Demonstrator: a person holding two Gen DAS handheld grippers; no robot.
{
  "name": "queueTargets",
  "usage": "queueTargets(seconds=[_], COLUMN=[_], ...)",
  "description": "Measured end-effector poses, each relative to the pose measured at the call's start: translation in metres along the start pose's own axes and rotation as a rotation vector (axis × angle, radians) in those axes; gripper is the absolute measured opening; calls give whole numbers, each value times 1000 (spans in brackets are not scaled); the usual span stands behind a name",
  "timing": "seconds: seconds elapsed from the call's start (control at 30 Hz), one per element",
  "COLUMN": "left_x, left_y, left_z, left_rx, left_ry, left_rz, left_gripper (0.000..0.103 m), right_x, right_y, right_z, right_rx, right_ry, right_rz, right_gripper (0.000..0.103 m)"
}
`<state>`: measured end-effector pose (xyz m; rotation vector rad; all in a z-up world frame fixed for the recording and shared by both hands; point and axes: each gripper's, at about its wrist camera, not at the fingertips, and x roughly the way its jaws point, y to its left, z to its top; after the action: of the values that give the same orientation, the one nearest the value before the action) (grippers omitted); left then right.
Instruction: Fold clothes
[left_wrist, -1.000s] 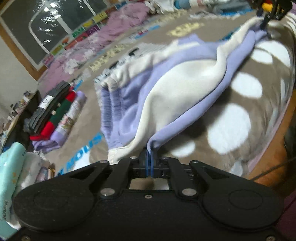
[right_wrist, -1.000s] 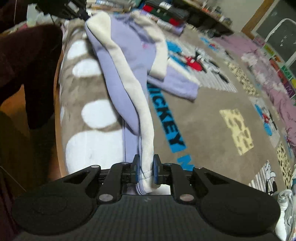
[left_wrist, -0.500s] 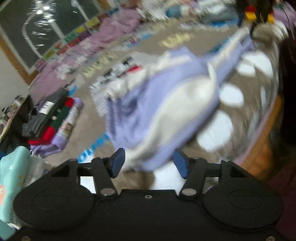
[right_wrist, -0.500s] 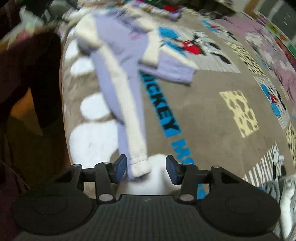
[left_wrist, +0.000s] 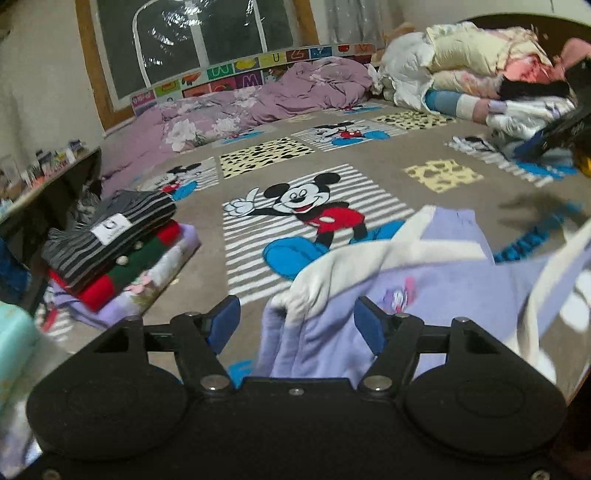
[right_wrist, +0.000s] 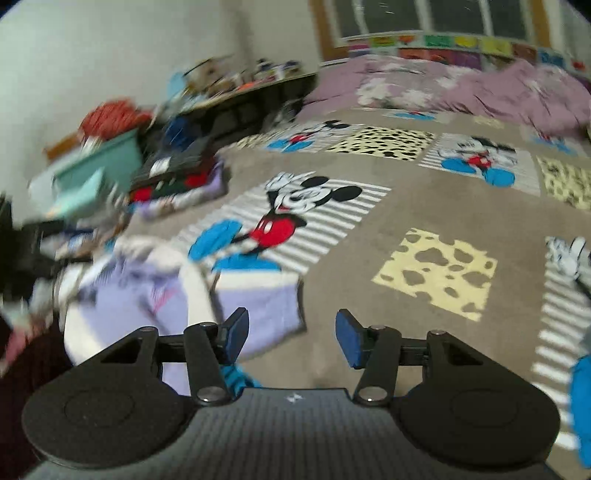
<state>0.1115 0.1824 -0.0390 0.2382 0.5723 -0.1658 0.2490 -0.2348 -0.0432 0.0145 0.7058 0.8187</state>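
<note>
On Mickey rug (left_wrist: 369, 166), lilac top (left_wrist: 424, 295) — folded stack (left_wrist: 118, 243) nr shelf.

A brown Mickey Mouse rug (left_wrist: 388, 173) covers the floor. On it lie a lilac-and-cream garment (left_wrist: 424, 288) in the foreground, a stack of folded clothes (left_wrist: 114, 251) to the left, a rumpled purple quilt (left_wrist: 258, 99) along the far edge, and piled bedding (left_wrist: 472, 70) at the far right.

The purple-and-cream garment (left_wrist: 436, 291) runs under the left claw's body and off the right edge. In the right wrist view, the folded stack (right_wrist: 177, 181) and teal bin (right_wrist: 99, 166) smear with motion blur.
</note>
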Motion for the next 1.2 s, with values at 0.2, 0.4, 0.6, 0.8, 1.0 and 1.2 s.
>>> queueTargets(seconds=[0.2,0.4,0.6,0.8,1.0,1.2], left_x=[19,33,48,59,58,54], left_y=[8,16,21,19,15,16], left_z=[-7,-18,-19,-18,-15,6], left_rx=[-68,-111,-143,-136,-85,-67], left_ry=[12,44,56,64,12,-67], left_rz=[-28,-52,-86,-108,-47,-9], left_gripper=[72,73,73,56,17,16], right_x=[55,99,133,152,148,117], right_y=[-5,-12,-12,-9,-8,-9], right_z=[0,-5,-9,-11,-12,-7], right_rx=[93,160,191,196,198,189], right_ry=[16,60,88,96,47,-71], right_rz=[4,-3,3,28,48,-13], right_gripper=[53,53,53,50,12,11])
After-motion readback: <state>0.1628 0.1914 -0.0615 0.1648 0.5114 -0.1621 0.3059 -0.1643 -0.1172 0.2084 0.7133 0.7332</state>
